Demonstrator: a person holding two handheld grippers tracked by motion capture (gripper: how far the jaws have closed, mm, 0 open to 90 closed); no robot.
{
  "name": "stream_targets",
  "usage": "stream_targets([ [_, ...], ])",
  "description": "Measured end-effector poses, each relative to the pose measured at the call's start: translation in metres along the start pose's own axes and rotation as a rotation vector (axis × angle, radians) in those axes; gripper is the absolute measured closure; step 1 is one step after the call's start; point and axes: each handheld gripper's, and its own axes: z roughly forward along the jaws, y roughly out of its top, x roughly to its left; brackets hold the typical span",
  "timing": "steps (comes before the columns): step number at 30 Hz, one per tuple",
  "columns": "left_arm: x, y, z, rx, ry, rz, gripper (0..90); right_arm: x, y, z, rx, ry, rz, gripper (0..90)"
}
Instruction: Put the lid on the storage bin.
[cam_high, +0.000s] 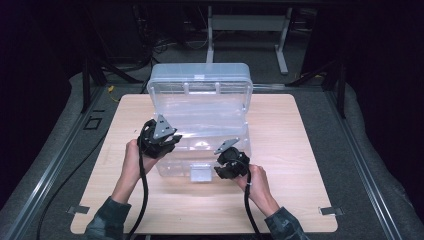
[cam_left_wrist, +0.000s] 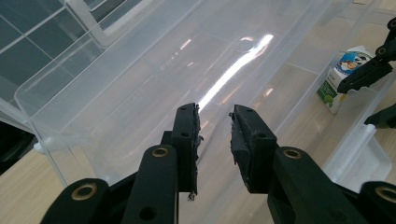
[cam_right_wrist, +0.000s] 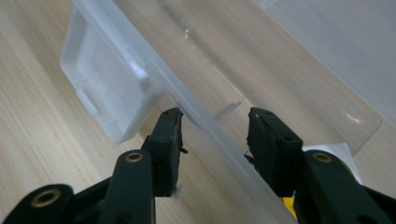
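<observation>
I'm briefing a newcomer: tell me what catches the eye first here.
A clear plastic box stands open mid-table, its lid raised behind. The left gripper is at its left rim and the right gripper straddles the front wall by the latch. Inside, near the right gripper, sits a small carton.

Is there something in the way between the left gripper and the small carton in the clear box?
Nothing lies inside the box between the left gripper and the carton. The right gripper, astride the front wall, has one jaw close beside the carton.
</observation>
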Motion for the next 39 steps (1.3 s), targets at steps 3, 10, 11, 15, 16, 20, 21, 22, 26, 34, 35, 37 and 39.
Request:
stream_targets([
  [3,-0.001,-0.002,-0.001,0.003,-0.005,-0.014,71.2,0.000,0.000,0.000,0.002,-0.001,0.000,55.2],
  [10,-0.004,-0.007,-0.002,0.000,-0.024,-0.030,71.1,-0.001,0.000,0.000,0.002,0.018,0.012,55.3],
  [11,-0.005,-0.008,-0.002,0.001,-0.028,-0.033,71.1,-0.001,0.001,-0.002,0.002,0.014,0.009,53.4],
  [15,-0.008,-0.011,-0.001,-0.007,-0.024,-0.026,71.0,0.000,0.001,-0.003,0.005,0.026,0.011,50.8],
  [16,-0.009,-0.011,-0.002,-0.013,-0.021,-0.026,71.0,0.000,0.001,-0.004,0.011,0.030,0.016,47.3],
  [20,-0.011,-0.012,-0.002,-0.012,-0.004,-0.008,71.1,0.000,0.002,-0.007,0.024,0.024,0.017,44.0],
  [21,-0.011,-0.012,-0.002,-0.012,-0.004,-0.008,71.2,0.000,0.002,-0.007,0.024,0.024,0.017,44.0],
  [22,-0.012,-0.012,-0.003,-0.012,-0.002,-0.005,71.2,-0.001,0.002,-0.008,0.029,0.024,0.019,43.3],
  [26,-0.013,-0.013,-0.003,-0.011,-0.003,-0.004,71.2,-0.007,0.002,-0.024,0.044,0.029,0.035,42.8],
  [34,-0.014,-0.015,-0.003,-0.005,-0.005,0.006,71.3,-0.010,0.009,-0.069,-0.043,0.054,0.039,47.4],
  [35,-0.015,-0.015,-0.003,-0.003,-0.006,0.006,71.3,-0.013,0.014,-0.082,-0.120,0.029,0.039,53.2],
  [37,-0.016,-0.015,-0.003,0.001,-0.008,0.006,71.3,-0.018,0.021,-0.088,-0.185,-0.002,0.053,62.6],
  [39,-0.017,-0.017,-0.003,0.009,-0.014,0.012,71.3,-0.029,0.033,-0.087,-0.237,-0.031,0.078,71.3],
])
